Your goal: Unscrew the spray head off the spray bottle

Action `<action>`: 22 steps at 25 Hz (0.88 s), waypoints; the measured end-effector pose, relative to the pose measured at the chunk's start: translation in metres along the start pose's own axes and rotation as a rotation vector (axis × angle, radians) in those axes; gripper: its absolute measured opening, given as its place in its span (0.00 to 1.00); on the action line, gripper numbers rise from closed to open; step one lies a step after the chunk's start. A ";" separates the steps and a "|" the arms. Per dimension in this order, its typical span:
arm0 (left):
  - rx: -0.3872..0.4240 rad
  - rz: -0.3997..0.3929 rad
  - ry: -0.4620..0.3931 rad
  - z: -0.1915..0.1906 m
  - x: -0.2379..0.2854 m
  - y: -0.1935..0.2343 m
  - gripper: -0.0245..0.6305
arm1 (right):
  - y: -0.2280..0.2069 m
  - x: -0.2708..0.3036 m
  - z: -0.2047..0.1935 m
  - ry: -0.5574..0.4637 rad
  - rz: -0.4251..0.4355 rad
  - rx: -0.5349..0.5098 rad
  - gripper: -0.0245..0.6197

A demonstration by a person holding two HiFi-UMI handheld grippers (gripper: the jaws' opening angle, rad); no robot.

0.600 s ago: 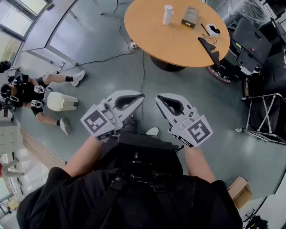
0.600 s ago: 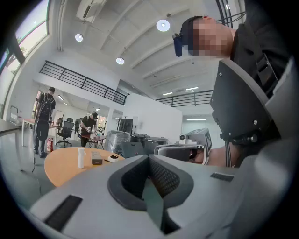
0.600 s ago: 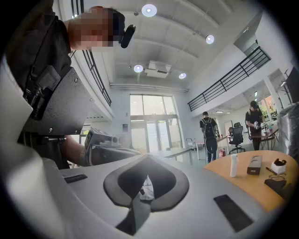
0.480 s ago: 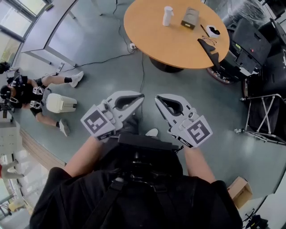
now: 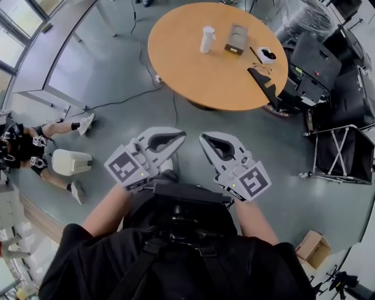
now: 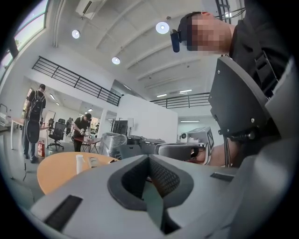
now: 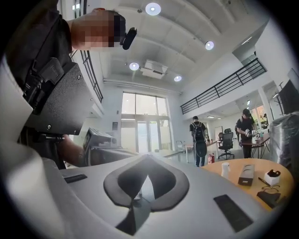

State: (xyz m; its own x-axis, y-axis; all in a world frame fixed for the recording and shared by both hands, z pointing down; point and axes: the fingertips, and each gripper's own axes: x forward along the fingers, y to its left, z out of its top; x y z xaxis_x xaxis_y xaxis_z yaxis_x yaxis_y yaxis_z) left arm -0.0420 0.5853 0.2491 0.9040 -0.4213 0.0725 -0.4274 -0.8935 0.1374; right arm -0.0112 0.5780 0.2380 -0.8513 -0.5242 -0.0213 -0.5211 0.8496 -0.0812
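Your left gripper (image 5: pixel 180 135) and right gripper (image 5: pixel 203 138) hover level over the floor (image 5: pixel 117 76), fingers clenched on nothing. The bottle (image 5: pixel 206 39) stands upright on the table (image 5: pixel 193 82), well apart from both.

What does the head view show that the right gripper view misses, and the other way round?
Only the head view: a sitting person and a cardboard box on the floor. Only the right gripper view: ceiling lights, a balcony railing and a standing person with a backpack. Both: the round orange table carrying the white spray bottle.
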 end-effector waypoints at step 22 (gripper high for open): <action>0.003 -0.124 -0.006 0.022 -0.016 0.212 0.04 | -0.099 0.188 -0.011 0.034 -0.139 0.017 0.05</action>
State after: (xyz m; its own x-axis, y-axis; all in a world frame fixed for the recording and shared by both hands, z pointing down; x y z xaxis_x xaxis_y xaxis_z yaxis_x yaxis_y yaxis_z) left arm -0.1474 0.3989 0.2554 0.9499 -0.3085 0.0497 -0.3125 -0.9392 0.1422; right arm -0.1206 0.3958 0.2533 -0.7728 -0.6341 0.0254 -0.6332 0.7677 -0.0983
